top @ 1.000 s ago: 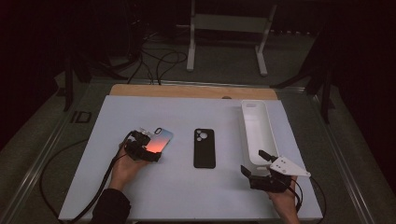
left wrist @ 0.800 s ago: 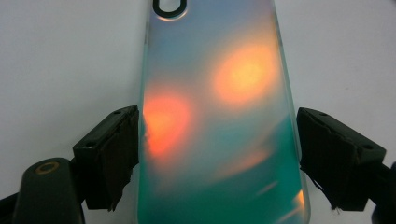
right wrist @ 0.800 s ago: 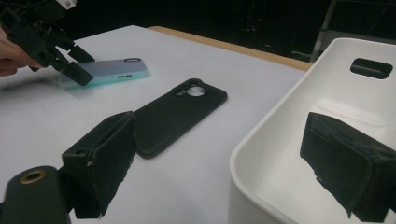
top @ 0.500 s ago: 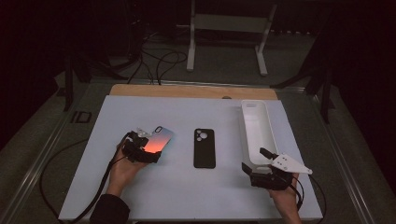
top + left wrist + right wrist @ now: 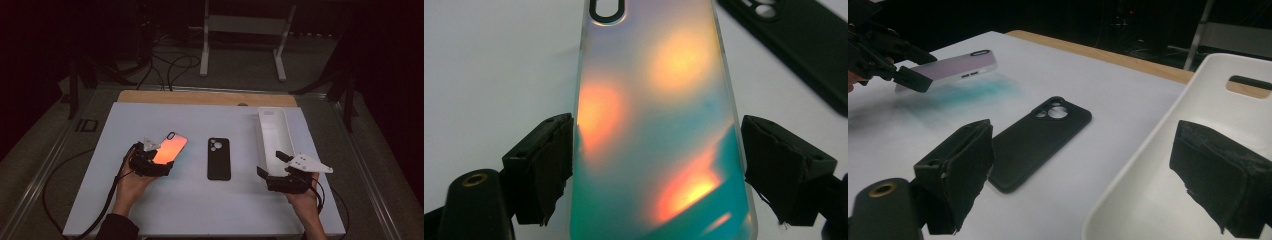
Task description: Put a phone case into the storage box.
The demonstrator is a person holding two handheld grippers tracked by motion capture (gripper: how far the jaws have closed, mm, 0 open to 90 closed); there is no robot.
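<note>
An iridescent phone case [image 5: 170, 149] glows orange and teal and hangs just above the white tabletop [image 5: 200, 205], back side up. My left gripper [image 5: 159, 159] is shut on its near end, one pad on each long edge [image 5: 658, 170]. From the right gripper view the iridescent case [image 5: 955, 67] is seen lifted, with a teal reflection beneath it. A black phone case [image 5: 219, 159] lies flat at the table's middle. My right gripper [image 5: 271, 164] stands open at the near end of a white tray [image 5: 274, 132], and the tray's rim runs between its jaws [image 5: 1088, 170].
The white tray [image 5: 1198, 95] is long and narrow, has a handle slot at its far end, and runs along the table's right side. A wooden strip [image 5: 200, 96] borders the far edge. A metal stand [image 5: 240, 25] and cables are on the floor beyond.
Both grippers have risen slightly. The left one keeps hold of the iridescent case, and the right one has drifted a little toward the tray.
</note>
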